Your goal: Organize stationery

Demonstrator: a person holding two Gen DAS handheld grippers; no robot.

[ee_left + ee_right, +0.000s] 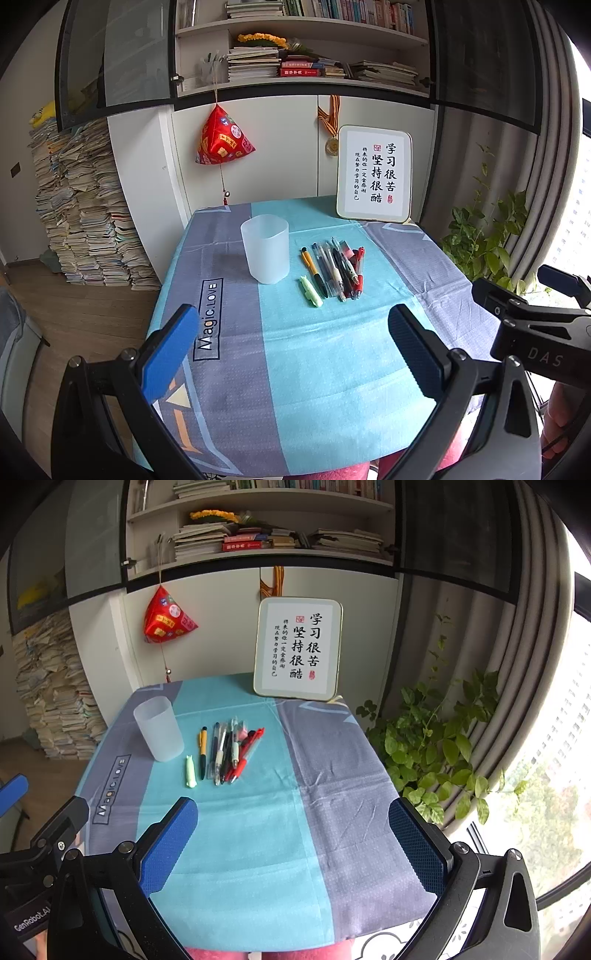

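Observation:
A translucent white cup (265,250) stands upright and empty on the table's blue-grey cloth (303,350). Right of it lies a loose bunch of several pens (338,271), with a small green pen (311,291) nearest the cup. In the right wrist view the cup (159,729), the pens (231,751) and the green pen (191,771) lie far left of centre. My left gripper (291,350) is open and empty above the near half of the table. My right gripper (293,843) is open and empty beside it, to the right.
A framed calligraphy board (375,173) leans at the table's back edge. A red pouch (223,138) hangs on the white cabinet behind. Stacked papers (81,206) stand on the floor at left. A leafy plant (436,746) and curtain are at right.

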